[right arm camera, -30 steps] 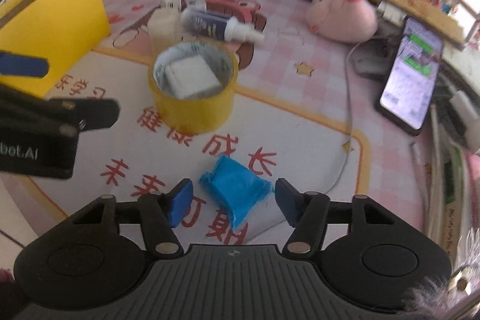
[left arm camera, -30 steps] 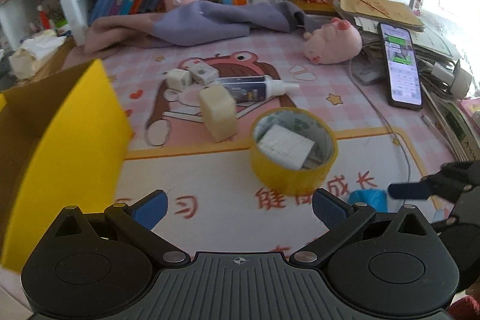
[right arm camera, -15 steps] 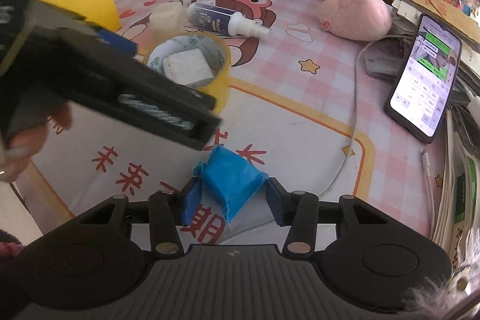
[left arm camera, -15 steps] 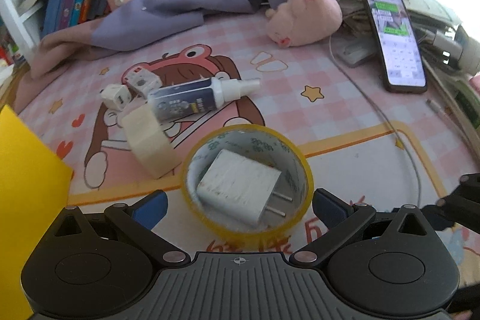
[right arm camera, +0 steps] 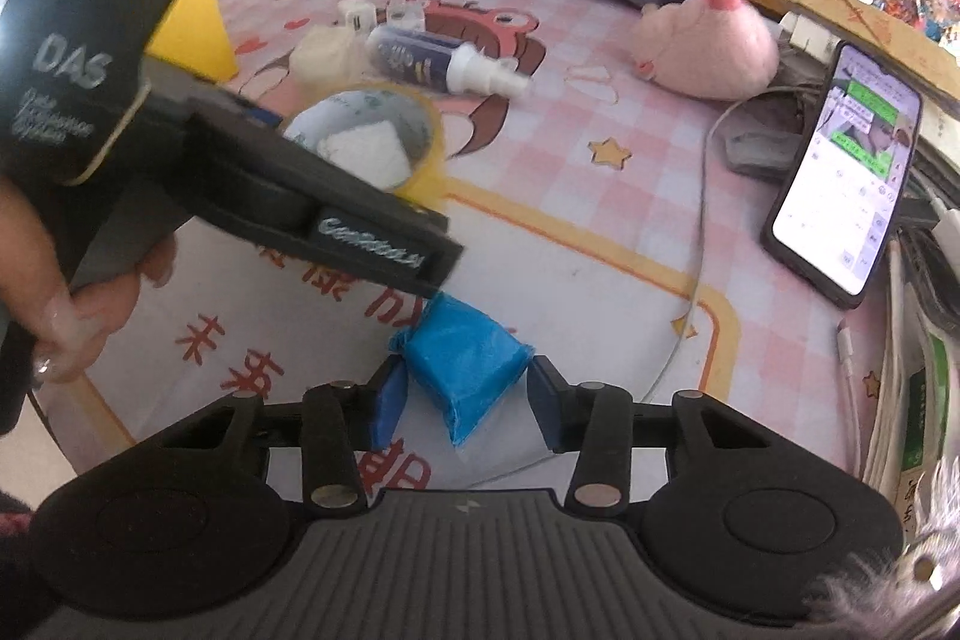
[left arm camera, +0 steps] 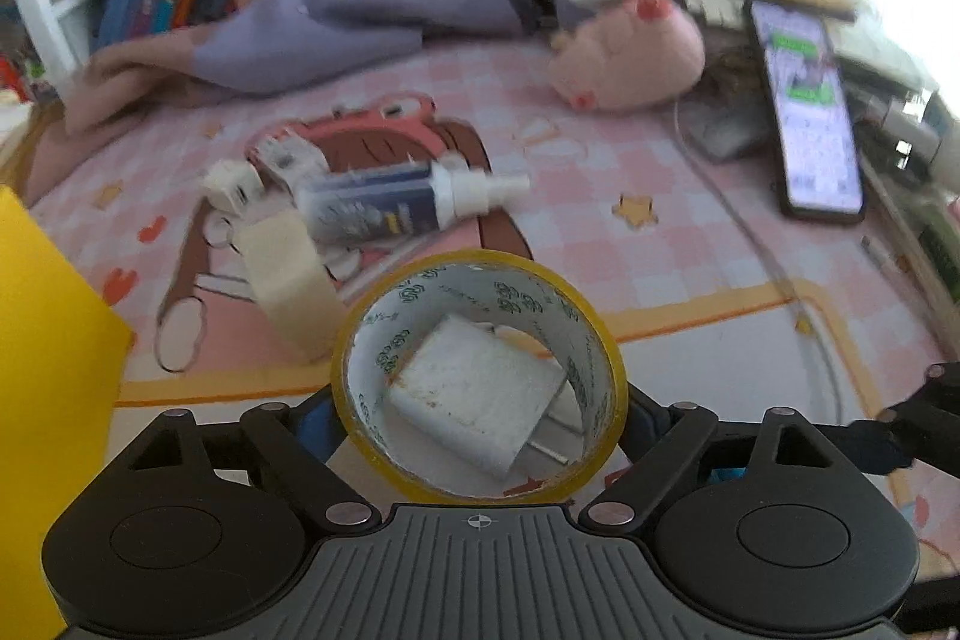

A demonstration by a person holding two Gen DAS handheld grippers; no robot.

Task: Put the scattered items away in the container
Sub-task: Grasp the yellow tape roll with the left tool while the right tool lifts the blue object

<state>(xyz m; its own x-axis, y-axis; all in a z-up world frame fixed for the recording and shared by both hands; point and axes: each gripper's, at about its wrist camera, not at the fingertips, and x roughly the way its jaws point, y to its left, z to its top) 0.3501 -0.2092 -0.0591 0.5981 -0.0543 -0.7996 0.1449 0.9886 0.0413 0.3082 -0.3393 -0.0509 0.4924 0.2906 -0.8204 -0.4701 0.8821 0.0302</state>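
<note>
Yellow tape roll (left arm camera: 480, 376), white charger (left arm camera: 480, 406) inside, on mat between spread left gripper (left arm camera: 479, 418) fingers, contact unclear. Right gripper (right arm camera: 459, 403) pinches 1 blue packet (right arm camera: 465, 361).

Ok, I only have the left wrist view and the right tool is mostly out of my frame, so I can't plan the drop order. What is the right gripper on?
Observer: The right gripper straddles a blue packet, with its jaws close on either side.
Operator: Is it gripped?
Observer: I can't tell. The packet looks to rest on the mat, on the white part with red characters.
Operator: Anything close to it?
Observer: A thin white cable curves past on its right, apart from it.
</note>
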